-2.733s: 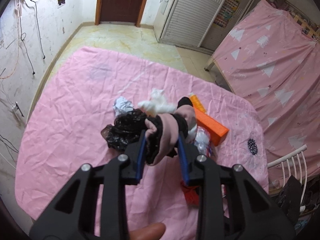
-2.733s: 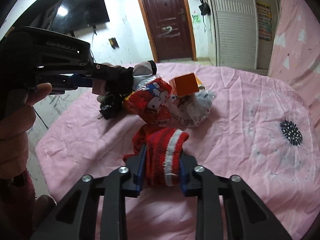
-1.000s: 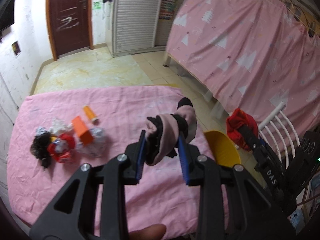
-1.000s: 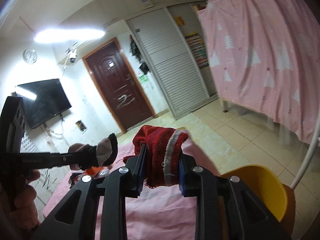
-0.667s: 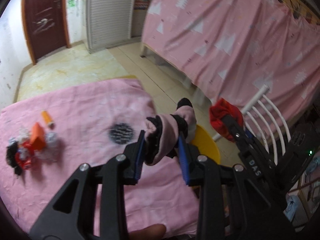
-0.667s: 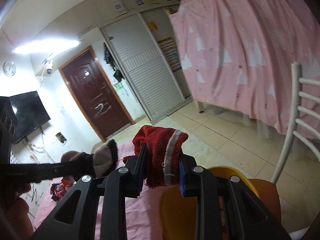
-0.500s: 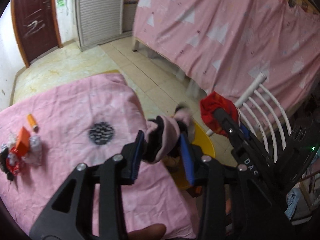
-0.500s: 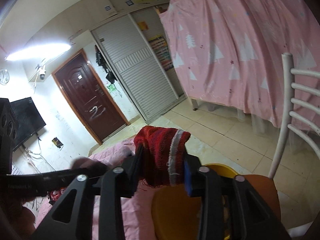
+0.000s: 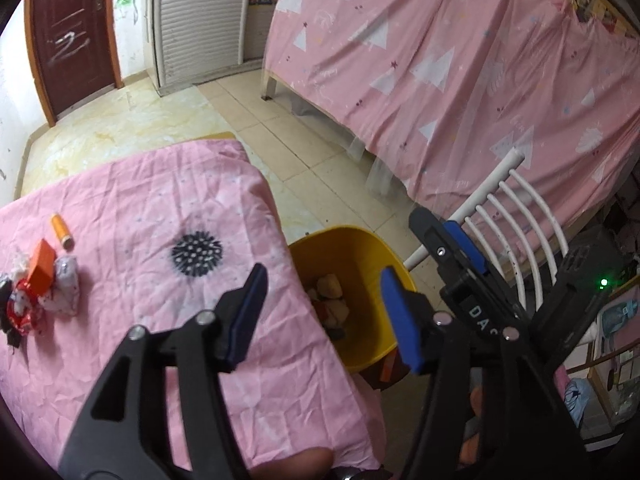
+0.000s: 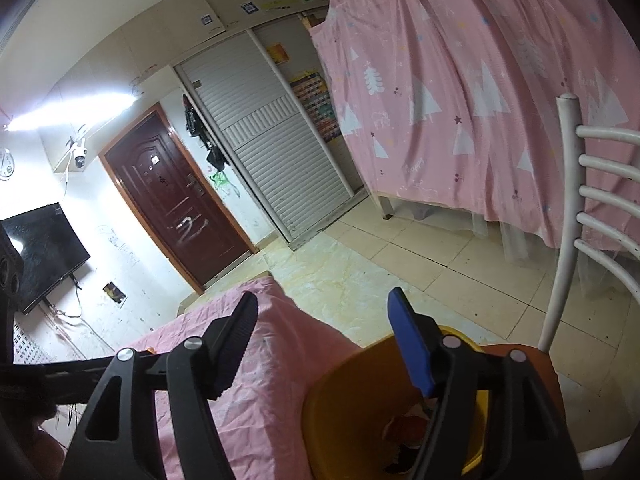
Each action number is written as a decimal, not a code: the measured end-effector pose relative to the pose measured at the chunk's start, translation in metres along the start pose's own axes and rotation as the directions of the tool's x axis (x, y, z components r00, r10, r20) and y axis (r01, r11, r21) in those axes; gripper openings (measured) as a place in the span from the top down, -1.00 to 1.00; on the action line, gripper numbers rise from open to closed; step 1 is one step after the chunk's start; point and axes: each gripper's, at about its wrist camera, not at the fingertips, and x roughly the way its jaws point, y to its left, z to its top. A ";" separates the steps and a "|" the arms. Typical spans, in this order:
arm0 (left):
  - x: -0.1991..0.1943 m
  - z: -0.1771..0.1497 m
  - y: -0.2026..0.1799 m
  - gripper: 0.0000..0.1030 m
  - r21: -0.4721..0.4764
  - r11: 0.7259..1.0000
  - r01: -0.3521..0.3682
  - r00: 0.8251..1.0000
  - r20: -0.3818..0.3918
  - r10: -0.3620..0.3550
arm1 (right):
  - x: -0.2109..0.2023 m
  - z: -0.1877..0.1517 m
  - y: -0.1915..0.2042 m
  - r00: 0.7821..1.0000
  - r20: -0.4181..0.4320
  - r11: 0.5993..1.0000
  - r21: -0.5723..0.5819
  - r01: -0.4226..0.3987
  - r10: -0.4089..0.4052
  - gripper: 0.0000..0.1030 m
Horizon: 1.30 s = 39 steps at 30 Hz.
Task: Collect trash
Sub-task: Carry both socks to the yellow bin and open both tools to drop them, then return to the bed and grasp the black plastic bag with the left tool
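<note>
Bin beside table; scraps inside

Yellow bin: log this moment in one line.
left claw opening, empty | right claw opening, empty | yellow bin holds scraps | wrappers on table

A pink sheet covers the table. Far left on it lie an orange tube, an orange box and a heap of crumpled wrappers, close together.

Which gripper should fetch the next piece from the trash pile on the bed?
Left, probably. Left gripper is opening, nothing between its jaws, and its view shows the pile. Right gripper shows only the yellow bin.
</note>
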 end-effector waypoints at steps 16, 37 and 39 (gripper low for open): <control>-0.071 -0.027 0.107 -0.10 -0.168 0.983 -0.077 0.990 0.104 0.095 | 0.015 -0.017 0.084 0.992 -0.062 0.983 -0.138 -0.119 0.112 -0.49; -0.131 -0.071 0.282 -0.44 -0.436 0.879 -0.193 0.952 0.134 0.276 | 0.059 -0.068 0.205 0.958 -0.234 0.915 -0.326 -0.239 0.167 -0.58; -0.128 -0.075 0.292 -0.44 -0.448 0.871 -0.201 0.952 0.122 0.282 | 0.065 -0.074 0.219 0.952 -0.258 0.901 -0.353 -0.253 0.166 -0.58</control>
